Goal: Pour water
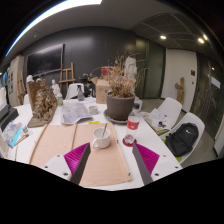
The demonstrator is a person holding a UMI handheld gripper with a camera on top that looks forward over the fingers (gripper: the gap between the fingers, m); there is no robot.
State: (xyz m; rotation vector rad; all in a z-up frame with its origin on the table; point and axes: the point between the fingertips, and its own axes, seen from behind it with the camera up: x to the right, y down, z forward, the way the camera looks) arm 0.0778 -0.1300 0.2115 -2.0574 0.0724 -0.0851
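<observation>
While gripper (106, 158) gapes, cup (102, 137) sits ahead—untouched.

Your tongs (107, 158) carry magenta pads. Pale wood-grain surface (55, 140) with white edging. White cup (101, 138). Brown pot (120, 106) holding dry tan stems. Clear glass (133, 122), red label. White chairs (186, 135), black seats.

No text, label or number can be read on anything here.
</observation>
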